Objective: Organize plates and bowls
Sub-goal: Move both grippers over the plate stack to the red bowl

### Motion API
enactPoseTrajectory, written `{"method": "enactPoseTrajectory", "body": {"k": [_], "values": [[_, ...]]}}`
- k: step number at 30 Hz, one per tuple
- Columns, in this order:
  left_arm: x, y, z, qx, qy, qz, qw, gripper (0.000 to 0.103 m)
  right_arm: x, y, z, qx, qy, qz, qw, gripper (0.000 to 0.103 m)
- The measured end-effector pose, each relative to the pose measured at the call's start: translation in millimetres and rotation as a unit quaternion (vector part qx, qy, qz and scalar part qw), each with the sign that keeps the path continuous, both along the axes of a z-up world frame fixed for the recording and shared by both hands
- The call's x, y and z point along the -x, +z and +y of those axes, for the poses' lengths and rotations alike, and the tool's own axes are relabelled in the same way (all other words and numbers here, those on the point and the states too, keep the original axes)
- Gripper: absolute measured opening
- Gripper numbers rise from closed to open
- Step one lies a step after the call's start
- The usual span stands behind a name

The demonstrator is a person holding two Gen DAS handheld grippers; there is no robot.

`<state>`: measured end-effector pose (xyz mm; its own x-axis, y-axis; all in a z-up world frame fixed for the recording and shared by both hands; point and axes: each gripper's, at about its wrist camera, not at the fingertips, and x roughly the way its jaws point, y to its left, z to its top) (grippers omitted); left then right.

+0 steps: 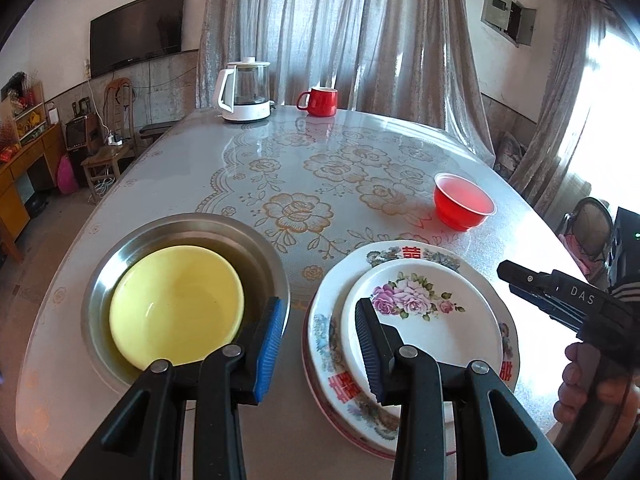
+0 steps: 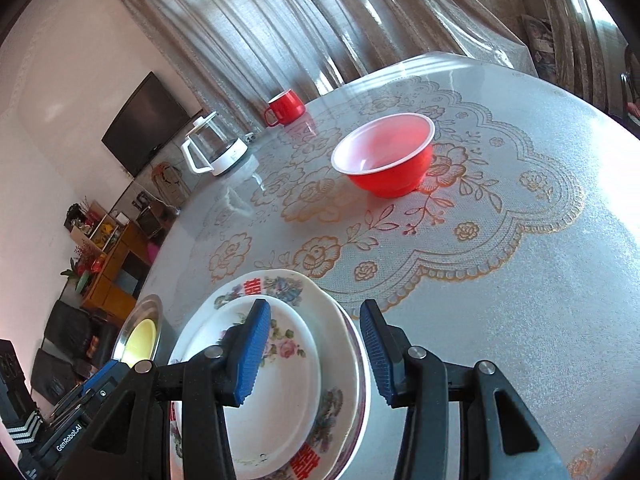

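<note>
A yellow bowl (image 1: 176, 312) sits inside a steel basin (image 1: 188, 228) at the near left of the table. Beside it, a small rose-patterned plate (image 1: 424, 312) lies on larger flowered plates (image 1: 404, 254) with red characters. Farther back stands a red plastic bowl (image 1: 464, 202), on its own. My left gripper (image 1: 320, 346) is open over the bare strip between basin and plates, holding nothing. My right gripper (image 2: 314, 354) is open and hovers above the plate stack (image 2: 340, 320): one pad over the small plate (image 2: 288, 384), the other past the stack's right rim. The red bowl (image 2: 386, 156) lies ahead of it.
A white-based glass kettle (image 1: 244, 92) and a red mug (image 1: 320, 102) stand at the table's far edge (image 1: 360, 110). A person's hand (image 1: 580, 384) holds the right gripper at the right. Curtains, a TV and a wooden chair lie beyond the table.
</note>
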<state>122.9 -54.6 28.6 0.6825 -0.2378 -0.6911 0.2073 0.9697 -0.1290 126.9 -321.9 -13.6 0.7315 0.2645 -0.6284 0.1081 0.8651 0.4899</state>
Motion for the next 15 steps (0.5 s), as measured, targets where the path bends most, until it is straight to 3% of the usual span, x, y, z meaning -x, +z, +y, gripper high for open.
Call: {"method": "enactPoseTrajectory", "body": {"k": [15], "values": [[-64,7,-65,0.044,-0.057,0.047,0.9963,0.037,-33,7,-54,-0.01,-0.059,-0.007,0.998,0.047]]}}
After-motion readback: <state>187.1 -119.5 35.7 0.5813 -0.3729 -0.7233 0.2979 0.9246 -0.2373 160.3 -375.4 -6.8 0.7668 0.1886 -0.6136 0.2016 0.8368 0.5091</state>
